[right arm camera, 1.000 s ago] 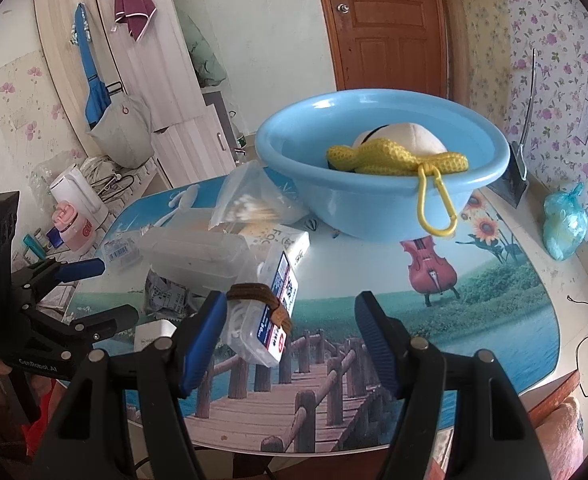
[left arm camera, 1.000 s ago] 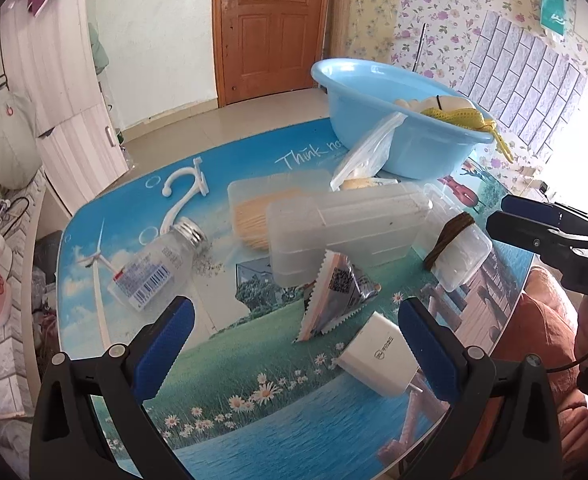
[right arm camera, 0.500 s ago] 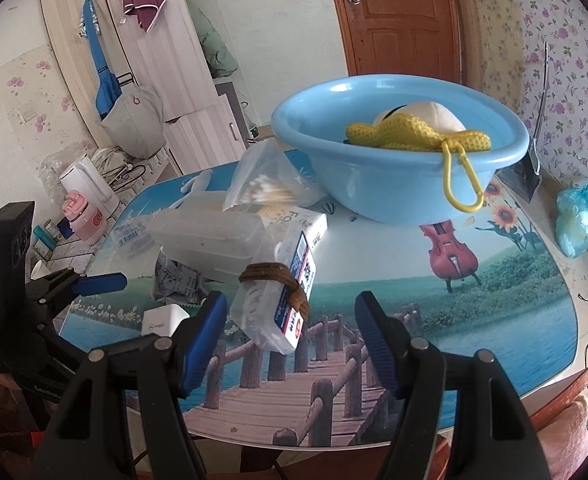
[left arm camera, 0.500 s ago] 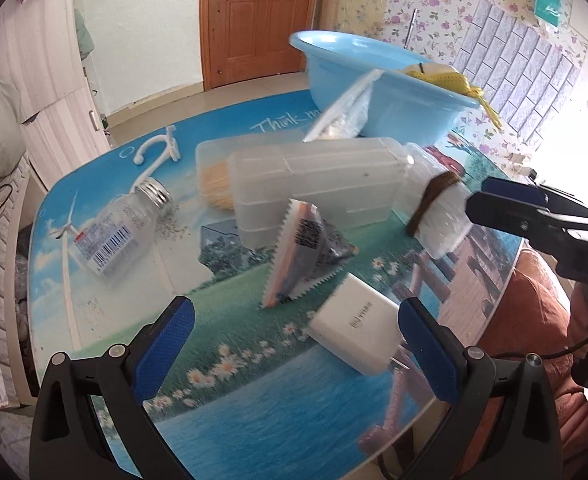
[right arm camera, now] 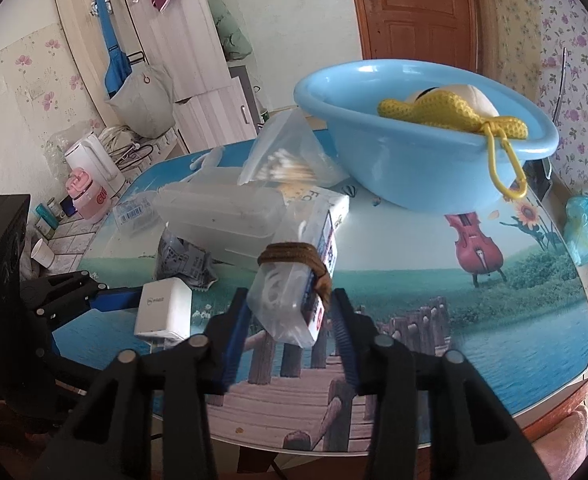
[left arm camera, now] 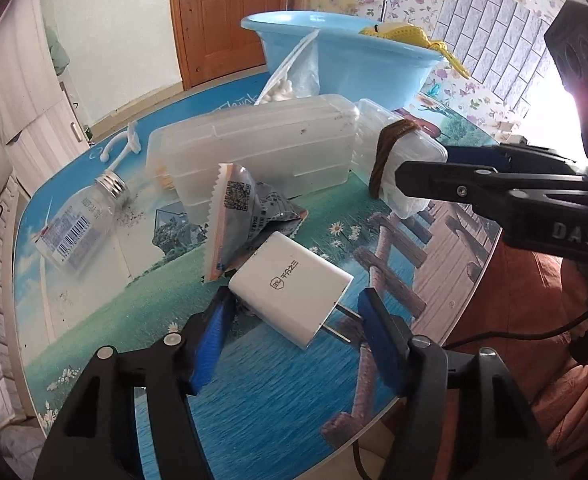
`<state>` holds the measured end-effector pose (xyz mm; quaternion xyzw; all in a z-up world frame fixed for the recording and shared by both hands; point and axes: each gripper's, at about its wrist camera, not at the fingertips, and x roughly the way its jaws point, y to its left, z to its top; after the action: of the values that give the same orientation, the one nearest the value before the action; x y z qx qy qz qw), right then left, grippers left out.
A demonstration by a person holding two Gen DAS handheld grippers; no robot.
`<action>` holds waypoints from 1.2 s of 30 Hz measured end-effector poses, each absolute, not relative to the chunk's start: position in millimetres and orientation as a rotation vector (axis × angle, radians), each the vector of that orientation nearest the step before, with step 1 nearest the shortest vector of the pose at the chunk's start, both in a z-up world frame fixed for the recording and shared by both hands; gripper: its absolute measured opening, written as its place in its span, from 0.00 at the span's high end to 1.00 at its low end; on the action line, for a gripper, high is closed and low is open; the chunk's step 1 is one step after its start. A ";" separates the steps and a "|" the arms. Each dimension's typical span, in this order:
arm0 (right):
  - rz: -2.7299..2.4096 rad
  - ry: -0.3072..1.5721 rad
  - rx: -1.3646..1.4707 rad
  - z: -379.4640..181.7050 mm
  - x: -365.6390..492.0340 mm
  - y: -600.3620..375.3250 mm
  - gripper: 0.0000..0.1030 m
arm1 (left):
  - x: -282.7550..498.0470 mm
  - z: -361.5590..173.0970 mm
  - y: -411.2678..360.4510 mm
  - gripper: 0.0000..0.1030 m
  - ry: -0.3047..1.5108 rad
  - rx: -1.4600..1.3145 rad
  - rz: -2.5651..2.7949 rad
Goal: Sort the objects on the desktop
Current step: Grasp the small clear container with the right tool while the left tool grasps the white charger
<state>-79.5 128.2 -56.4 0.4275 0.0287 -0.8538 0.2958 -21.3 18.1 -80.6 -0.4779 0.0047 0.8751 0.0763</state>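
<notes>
A white charger (left arm camera: 294, 284) lies near the table's front edge, prongs toward me. My left gripper (left arm camera: 296, 304) straddles its near end, half closed, with small gaps on both sides. A clear plastic box (right arm camera: 289, 300) wrapped in a brown hair tie (right arm camera: 294, 252) leans on a long clear container (left arm camera: 261, 152). My right gripper (right arm camera: 289, 312) has both fingers against the sides of that box. Behind stand a foil packet (left arm camera: 245, 216), a bag of cotton swabs (right arm camera: 285, 156) and a blue basin (right arm camera: 394, 168) holding a yellow knitted toy (right arm camera: 446, 112).
A small glass bottle (left arm camera: 77, 224) lies on its side at the left, with a white hook (left arm camera: 121, 146) behind it. A teal bag (right arm camera: 586, 224) sits at the table's right rim. A kettle (right arm camera: 93, 160) and a pink cup (right arm camera: 89, 196) stand beyond the left edge.
Both grippers moved forward and lower and narrowed. The left now straddles the charger. The right's fingers have closed in on the clear box.
</notes>
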 end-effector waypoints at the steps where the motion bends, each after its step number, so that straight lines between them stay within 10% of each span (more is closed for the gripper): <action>1: -2.271 0.079 1.136 -56.2 -79.5 130.0 0.69 | -20.8 -80.7 16.9 0.38 0.014 -1.434 2.628; 36: -2.313 0.102 1.135 -54.9 -75.1 148.8 0.75 | -7.2 -80.1 -32.3 0.28 -0.217 -1.465 2.709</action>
<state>-75.1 148.8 -54.9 0.4229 0.0379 -0.8616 0.2780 -7.2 -32.3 -80.1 -0.4744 -0.0704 0.8771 0.0273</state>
